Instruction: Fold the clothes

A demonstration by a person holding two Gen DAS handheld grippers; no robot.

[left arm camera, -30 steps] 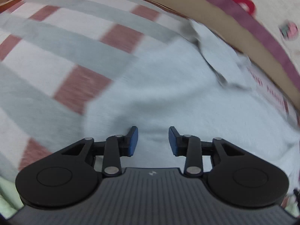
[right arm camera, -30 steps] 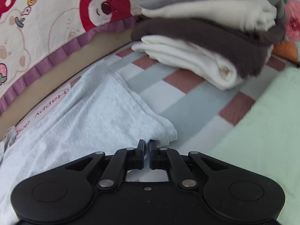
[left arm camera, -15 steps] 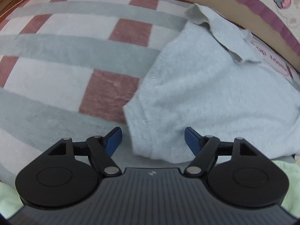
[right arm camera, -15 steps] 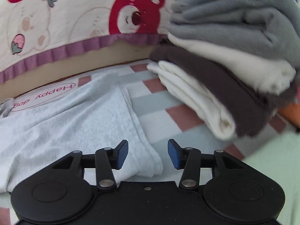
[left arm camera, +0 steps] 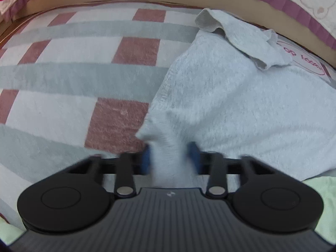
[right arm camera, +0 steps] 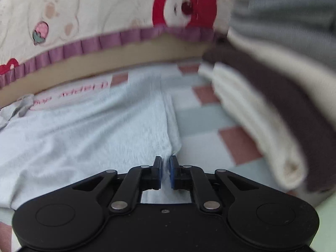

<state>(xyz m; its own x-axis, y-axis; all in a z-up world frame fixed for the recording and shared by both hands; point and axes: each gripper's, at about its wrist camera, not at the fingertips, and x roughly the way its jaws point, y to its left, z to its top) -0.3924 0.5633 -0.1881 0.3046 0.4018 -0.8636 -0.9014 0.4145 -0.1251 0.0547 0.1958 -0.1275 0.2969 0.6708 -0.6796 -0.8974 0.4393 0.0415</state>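
Left gripper: your left gripper (left arm camera: 170, 157) has its blue pads (left arm camera: 145, 159) on either side of a raised bunch of cloth; the pads are motion-blurred, so you cannot tell whether they press the fabric or merely flank it.
Right gripper: your right gripper (right arm camera: 165, 171) has its blue pads nearly together, pinching a thin edge of the same cloth at its near right corner.
Garment: the pale blue garment (left arm camera: 241, 109) is a soft, fleecy knit lying mostly flat on the blanket, with a stitched hem along its left edge; the near left corner rises into a rounded ridge between your left pads. In the right wrist view the garment (right arm camera: 88, 134) spreads out to the left of the gripper, with a lengthwise fold running up from the pinched corner.
Printed patch: a white patch with a pink outline and pink lettering (right arm camera: 84, 91) sits at the garment's far edge.
Loose flap: a crumpled grey-blue flap (left arm camera: 241, 42) lies at the garment's far end, just beside the patch.
Blanket: the checked blanket (left arm camera: 73, 79) is plush, with grey-green bands, white squares and dusty red squares.
Folded pile: a stack of folded clothes (right arm camera: 279, 96), in cream, dark brown and grey layers with rounded fold edges, rests on the blanket right of the garment.
Backdrop: a cream printed fabric with a red bear (right arm camera: 187, 2) and a pleated purple frill stands beyond the blanket.
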